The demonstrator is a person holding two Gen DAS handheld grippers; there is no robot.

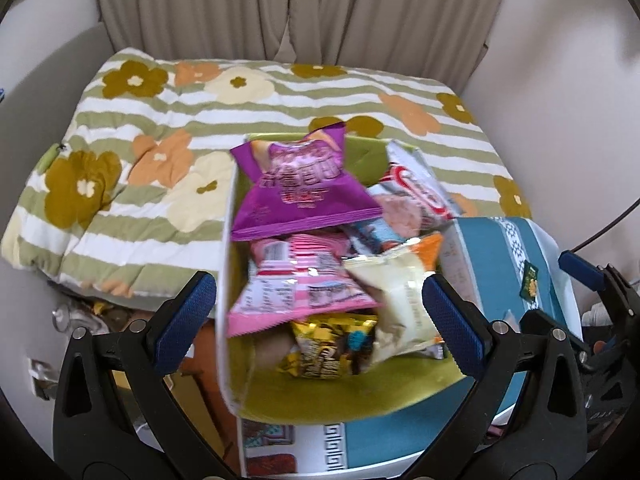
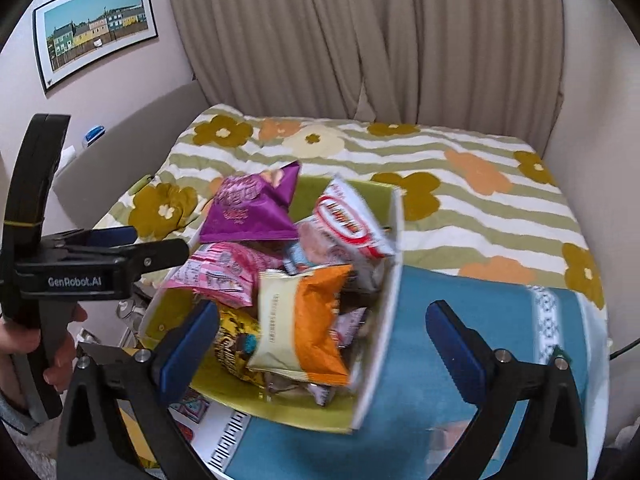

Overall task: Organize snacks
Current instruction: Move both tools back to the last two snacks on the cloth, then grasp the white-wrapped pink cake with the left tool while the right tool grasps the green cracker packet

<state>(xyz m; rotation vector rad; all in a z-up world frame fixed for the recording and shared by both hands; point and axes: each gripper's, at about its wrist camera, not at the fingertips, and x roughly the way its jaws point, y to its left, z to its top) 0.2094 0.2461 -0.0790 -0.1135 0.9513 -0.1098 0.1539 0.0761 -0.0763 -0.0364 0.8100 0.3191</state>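
Your left gripper (image 1: pixel 320 316) stands wide open, its blue pads (image 1: pixel 184 320) on either side of the green-lined box (image 1: pixel 320 400) without touching it. The box is heaped with snack packets: a purple bag (image 1: pixel 304 188) on top, a pink one (image 1: pixel 296 292) below, a cream-and-orange one (image 1: pixel 400 292) beside it. It rests on a teal cloth (image 1: pixel 496 264) at the edge of the flowered bedspread (image 1: pixel 160 152).

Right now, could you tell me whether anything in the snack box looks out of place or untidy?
Yes: the snack box is overfilled. The purple bag sits on top, rising past the far rim, and the packets lie jumbled at different angles, not in rows.
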